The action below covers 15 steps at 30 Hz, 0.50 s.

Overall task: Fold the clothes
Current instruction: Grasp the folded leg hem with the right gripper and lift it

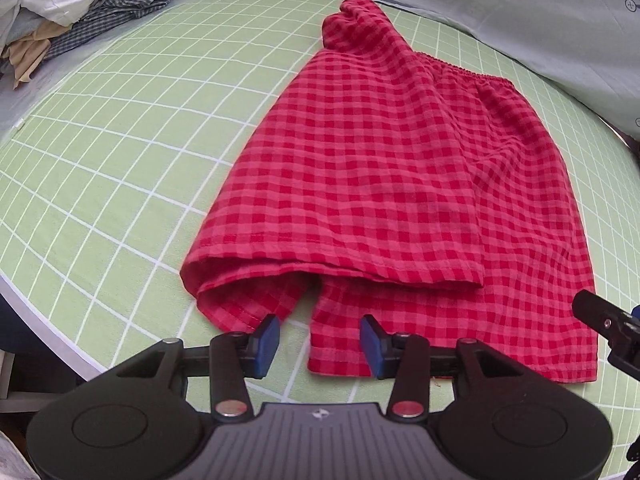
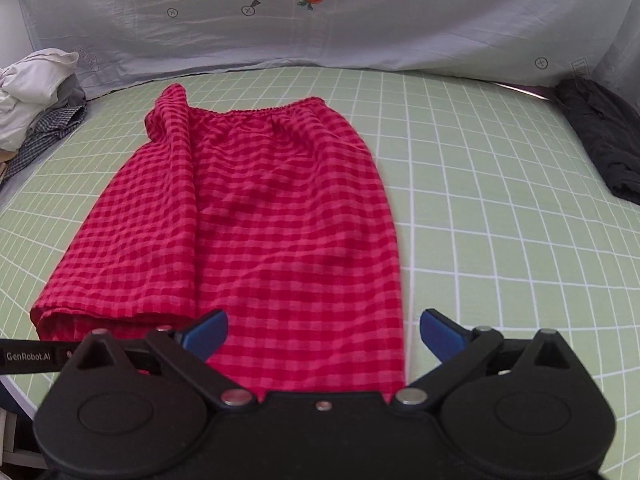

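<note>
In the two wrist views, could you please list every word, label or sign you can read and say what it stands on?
"GenRobot.AI": white letters on the black bar at the left edge of the right wrist view.
A small logo on the left tool's grey housing: a mark only, no letters.
Boxed prints on the pale blue sheet, beside its carrots: too small and blurred to read.

Shorts lie mid-mat, waistband far.
Red checked shorts [image 2: 256,216] on the green grid mat [image 2: 480,200]; heaped clothes pile [image 2: 36,92] far left, dark folded garment [image 2: 600,136] far right.
</note>
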Each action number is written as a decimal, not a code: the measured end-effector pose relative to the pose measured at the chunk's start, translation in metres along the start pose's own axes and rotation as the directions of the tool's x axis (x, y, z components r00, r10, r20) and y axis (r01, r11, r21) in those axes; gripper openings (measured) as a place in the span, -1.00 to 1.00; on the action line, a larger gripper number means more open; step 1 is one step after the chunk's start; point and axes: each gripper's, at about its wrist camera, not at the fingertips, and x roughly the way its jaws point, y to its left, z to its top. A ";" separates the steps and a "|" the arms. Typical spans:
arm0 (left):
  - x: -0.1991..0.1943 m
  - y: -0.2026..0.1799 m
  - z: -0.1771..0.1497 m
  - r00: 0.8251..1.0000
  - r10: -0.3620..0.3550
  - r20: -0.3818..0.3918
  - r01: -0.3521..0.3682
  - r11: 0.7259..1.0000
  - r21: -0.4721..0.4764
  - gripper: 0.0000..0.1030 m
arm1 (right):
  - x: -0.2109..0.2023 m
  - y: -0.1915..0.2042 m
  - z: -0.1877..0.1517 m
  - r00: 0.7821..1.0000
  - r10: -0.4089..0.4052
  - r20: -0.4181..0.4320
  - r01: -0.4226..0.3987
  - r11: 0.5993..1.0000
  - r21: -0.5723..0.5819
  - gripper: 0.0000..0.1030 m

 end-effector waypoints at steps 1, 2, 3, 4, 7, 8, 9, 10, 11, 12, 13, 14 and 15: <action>0.002 0.001 0.002 1.000 0.012 -0.003 -0.012 1.000 0.013 -0.03 | -0.001 0.006 0.001 1.000 0.000 0.009 0.000 1.000 -0.007 1.00; 0.004 0.003 0.003 1.000 0.025 -0.007 -0.025 0.999 0.026 -0.03 | 0.000 0.012 0.003 1.000 0.005 0.011 -0.005 1.000 -0.009 1.00; 0.005 0.006 0.004 0.999 0.036 -0.010 -0.035 0.999 0.036 -0.03 | 0.003 0.017 0.005 1.000 0.021 0.000 -0.021 1.000 0.001 1.00; 0.006 0.009 0.005 0.999 0.043 -0.013 -0.043 0.998 0.045 -0.03 | 0.006 0.022 0.006 0.999 0.037 -0.011 -0.037 0.999 0.011 0.99; 0.008 0.022 0.005 0.999 0.045 -0.020 -0.044 0.997 0.064 0.01 | 0.017 0.040 0.009 0.996 0.078 -0.040 -0.077 0.996 0.032 0.82; 0.010 0.025 0.005 0.999 0.043 -0.027 -0.041 0.997 0.067 0.01 | 0.020 0.046 0.009 0.995 0.085 -0.049 -0.084 0.996 0.029 0.70; 0.011 0.029 0.006 0.999 0.040 -0.033 -0.038 0.997 0.070 0.02 | 0.023 0.052 0.008 0.994 0.090 -0.058 -0.089 0.996 0.025 0.60; 0.013 0.032 0.006 0.999 0.037 -0.039 -0.035 0.997 0.073 0.02 | 0.026 0.058 0.007 0.993 0.094 -0.065 -0.093 0.995 0.020 0.56; 0.014 0.035 0.006 0.998 0.035 -0.046 -0.031 0.997 0.076 0.02 | 0.028 0.064 0.005 0.993 0.098 -0.072 -0.097 0.995 0.017 0.49; 0.015 0.038 0.007 0.998 0.030 -0.048 -0.026 0.996 0.082 0.03 | 0.030 0.068 0.004 0.992 0.102 -0.077 -0.100 0.995 0.019 0.42; 0.015 0.039 0.008 0.999 0.023 -0.047 -0.019 0.996 0.090 0.03 | 0.032 0.072 0.004 0.991 0.104 -0.080 -0.103 0.994 0.023 0.37; 0.016 0.040 0.009 0.999 0.015 -0.048 -0.010 0.995 0.099 0.03 | 0.034 0.075 0.003 0.991 0.106 -0.082 -0.104 0.994 0.027 0.29; 0.016 0.041 0.009 0.999 0.008 -0.049 -0.003 0.994 0.107 0.03 | 0.036 0.078 0.003 0.991 0.108 -0.084 -0.106 0.994 0.031 0.21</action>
